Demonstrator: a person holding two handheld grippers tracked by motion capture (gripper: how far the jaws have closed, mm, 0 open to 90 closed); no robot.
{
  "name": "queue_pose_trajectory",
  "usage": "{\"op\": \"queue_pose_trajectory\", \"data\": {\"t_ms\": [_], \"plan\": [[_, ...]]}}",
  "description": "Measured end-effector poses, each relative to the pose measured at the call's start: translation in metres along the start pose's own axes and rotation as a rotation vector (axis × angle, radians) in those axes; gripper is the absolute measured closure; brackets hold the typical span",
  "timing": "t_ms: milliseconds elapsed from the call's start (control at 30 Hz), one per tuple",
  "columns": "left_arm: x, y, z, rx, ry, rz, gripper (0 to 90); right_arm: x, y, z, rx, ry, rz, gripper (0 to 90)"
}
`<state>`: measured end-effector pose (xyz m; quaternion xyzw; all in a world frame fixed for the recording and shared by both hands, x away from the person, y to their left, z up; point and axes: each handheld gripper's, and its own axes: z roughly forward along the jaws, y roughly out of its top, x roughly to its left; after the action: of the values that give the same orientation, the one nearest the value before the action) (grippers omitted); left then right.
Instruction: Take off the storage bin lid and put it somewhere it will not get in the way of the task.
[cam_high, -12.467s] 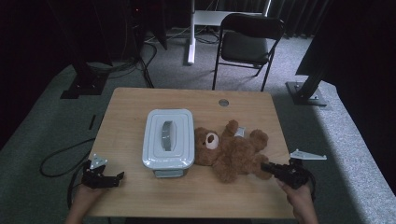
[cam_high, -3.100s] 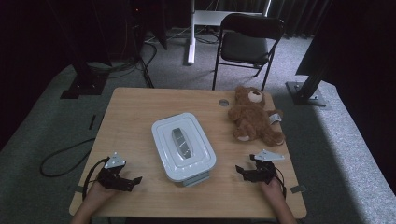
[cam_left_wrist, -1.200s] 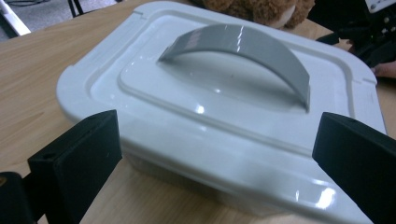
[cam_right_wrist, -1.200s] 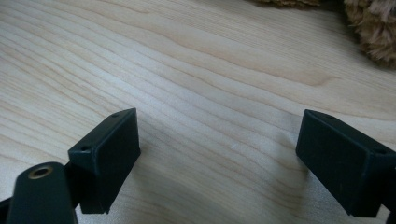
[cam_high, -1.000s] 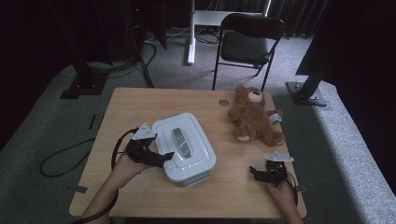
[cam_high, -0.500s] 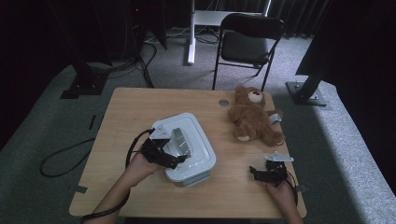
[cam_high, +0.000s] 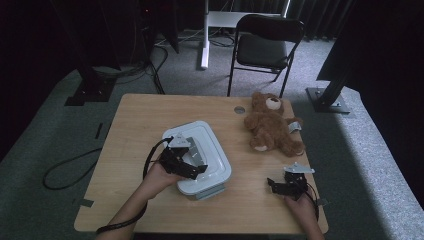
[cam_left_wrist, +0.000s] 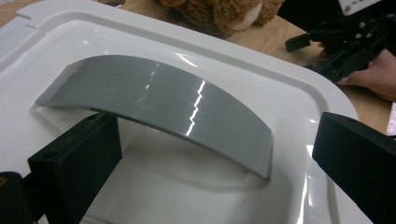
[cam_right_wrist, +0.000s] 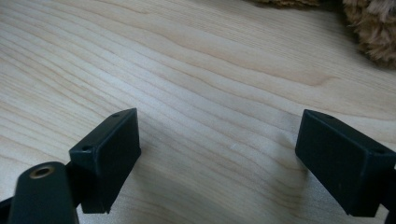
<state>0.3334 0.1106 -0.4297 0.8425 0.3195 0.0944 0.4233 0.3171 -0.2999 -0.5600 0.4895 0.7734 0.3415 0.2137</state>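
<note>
A white lidded box (cam_high: 212, 145) with a grey arched handle (cam_left_wrist: 159, 102) lies mid-table. My left gripper (cam_high: 192, 167) hovers over its lid, open, its jaws straddling the handle (cam_high: 197, 152) on either side without touching it. The left gripper (cam_left_wrist: 219, 158) looks straight down on the lid (cam_left_wrist: 233, 70). A brown teddy bear (cam_high: 272, 125) lies at the back right of the table. My right gripper (cam_high: 277, 185) rests open near the front right edge, over bare wood (cam_right_wrist: 210, 84), with nothing between its jaws (cam_right_wrist: 217, 158). The bear's fur (cam_right_wrist: 373, 32) edges its view.
The wooden table (cam_high: 135, 130) has a round cable grommet (cam_high: 240, 109) near its far edge. A black folding chair (cam_high: 267, 47) stands behind the table. A cable (cam_high: 70, 167) trails on the carpet at the left.
My left gripper moved from the table's left front onto the box lid and now straddles the handle. The right gripper stayed near the front right edge.
</note>
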Motion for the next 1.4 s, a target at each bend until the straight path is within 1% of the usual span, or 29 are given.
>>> {"op": "queue_pose_trajectory", "data": {"t_ms": [33, 133, 167, 233, 333, 367, 400, 467, 500, 600, 667, 800, 867, 967, 1067, 1233, 1400], "plan": [[-0.0005, 0.0003, 0.0013, 0.001, 0.003, 0.0, 5.3, 0.0, 0.0, 0.0, 0.0, 0.0, 0.0, 13.1], [-0.002, 0.0009, 0.0036, -0.003, 0.002, 0.008, 5.5, 0.0, 0.0, 0.0, 0.0, 0.0, 0.0, 13.1], [-0.0027, 0.0012, 0.0035, -0.006, 0.003, 0.011, 7.3, -0.0001, 0.0, 0.0, 0.0, 0.0, -0.001, 13.1], [-0.0027, 0.0009, 0.0034, -0.02, -0.01, 0.003, 14.8, -0.0001, 0.0, 0.0001, -0.001, -0.001, -0.001, 13.1], [-0.0016, -0.0006, 0.0031, -0.031, -0.007, 0.009, 16.3, -0.0001, 0.0, 0.0, -0.001, 0.0, 0.0, 13.1], [-0.0007, -0.0012, 0.0022, -0.037, 0.002, 0.007, 20.0, 0.0, 0.0, 0.0, 0.0, 0.0, 0.0, 13.1], [0.0005, -0.0015, 0.0013, -0.04, 0.0, 0.007, 23.8, 0.0, 0.0, 0.0, 0.0, 0.0, 0.0, 13.2], [0.0012, -0.002, 0.0008, -0.041, -0.001, 0.009, 27.6, -0.0002, 0.0, 0.0, -0.001, -0.002, 0.002, 13.3], [0.0016, -0.003, 0.0004, -0.045, 0.004, 0.021, 29.8, -0.0002, 0.0, 0.0, -0.002, -0.004, 0.004, 13.4], [0.0015, -0.0025, 0.0006, -0.042, 0.002, 0.023, 30.3, -0.0003, 0.0, 0.0, -0.001, -0.005, 0.005, 13.4], [0.0009, -0.002, 0.0012, -0.044, -0.001, 0.022, 32.9, -0.0003, 0.0, 0.0, -0.002, -0.005, 0.005, 13.4], [0.0012, -0.0013, 0.0016, -0.042, -0.003, 0.018, 34.9, -0.0003, 0.0, 0.0, -0.002, -0.005, 0.005, 13.4], [0.0025, -0.0011, 0.0014, -0.049, -0.019, -0.011, 39.0, -0.0003, 0.0, 0.0, -0.002, -0.006, 0.005, 13.4], [0.0044, -0.0013, 0.0014, -0.058, -0.031, -0.033, 44.6, -0.0003, 0.0, 0.0, -0.002, -0.005, 0.005, 13.4], [0.0051, -0.0014, 0.0012, -0.06, -0.037, -0.044, 46.7, -0.0003, 0.0, 0.0, -0.002, -0.006, 0.006, 13.4], [0.0043, -0.0028, 0.0003, -0.069, -0.031, -0.043, 47.3, -0.0003, 0.0, 0.0, -0.002, -0.007, 0.007, 13.4], [0.0027, -0.0024, -0.0012, -0.072, -0.026, -0.029, 47.3, -0.0003, -0.0001, 0.0, -0.002, -0.007, 0.007, 13.5]]}}
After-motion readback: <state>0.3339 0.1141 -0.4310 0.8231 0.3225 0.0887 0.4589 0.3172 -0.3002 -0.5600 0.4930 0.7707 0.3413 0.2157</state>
